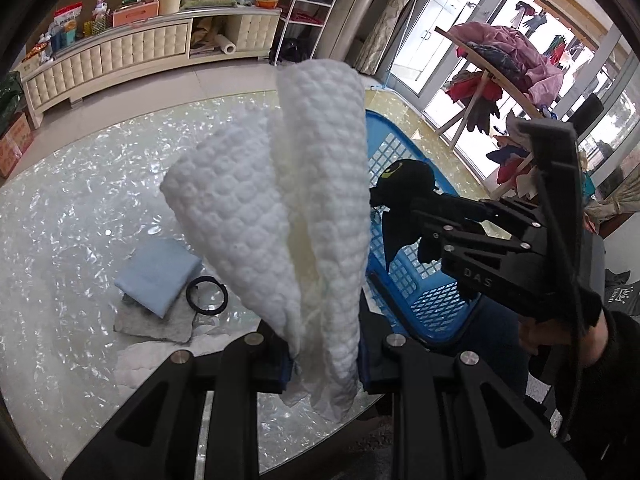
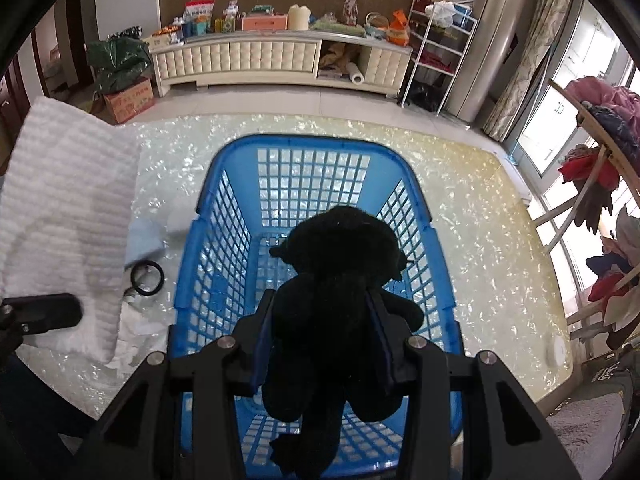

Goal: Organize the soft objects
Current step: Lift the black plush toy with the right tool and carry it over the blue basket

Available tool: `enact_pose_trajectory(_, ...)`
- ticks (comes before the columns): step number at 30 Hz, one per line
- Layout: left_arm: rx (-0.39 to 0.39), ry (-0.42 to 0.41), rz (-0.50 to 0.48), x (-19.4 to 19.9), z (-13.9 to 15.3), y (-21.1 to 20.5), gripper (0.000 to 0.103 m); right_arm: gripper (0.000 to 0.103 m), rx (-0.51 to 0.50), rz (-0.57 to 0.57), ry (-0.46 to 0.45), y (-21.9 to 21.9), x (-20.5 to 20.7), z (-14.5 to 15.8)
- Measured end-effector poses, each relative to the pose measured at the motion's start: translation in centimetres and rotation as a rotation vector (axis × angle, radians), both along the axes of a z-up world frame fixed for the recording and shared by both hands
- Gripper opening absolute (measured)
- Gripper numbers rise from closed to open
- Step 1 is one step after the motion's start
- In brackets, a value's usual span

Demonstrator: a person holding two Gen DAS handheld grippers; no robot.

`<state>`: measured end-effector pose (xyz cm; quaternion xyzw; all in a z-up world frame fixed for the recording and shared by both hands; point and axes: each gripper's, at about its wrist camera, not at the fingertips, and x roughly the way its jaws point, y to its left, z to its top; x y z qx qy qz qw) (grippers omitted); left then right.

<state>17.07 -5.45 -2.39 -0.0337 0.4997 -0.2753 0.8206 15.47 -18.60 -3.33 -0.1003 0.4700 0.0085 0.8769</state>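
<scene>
Plush [image 2: 336,300] hangs clamped between your right gripper [image 2: 320,344] pads, at frame centre over the blue basket [image 2: 444,280], which looks empty. Lower it until it nears the mesh floor, then part the jaws; releasing from high up risks it bouncing onto the rim. Your left gripper [image 1: 320,356] is closed on the white quilted cloth [image 1: 256,208], which fills mid-frame beside the basket. Keep that cloth clear of the basket mouth until the plush lands, then bring it across.
</scene>
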Motion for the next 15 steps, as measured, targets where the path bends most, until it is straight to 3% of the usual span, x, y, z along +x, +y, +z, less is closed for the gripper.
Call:
enact_pose_trajectory(12, -0.009, 0.033, 0.019, 0.8, -0.5, 0.1, 0.022, 0.04, -0.007, 0.013, 0.052, 0.1, 1.9, -1.7)
enact_pose_trajectory(15, -0.01, 0.036, 0.018, 0.8, -0.6, 0.1, 0.022, 0.045, -0.015, 0.006, 0.069, -0.1, 2.1, -2.1)
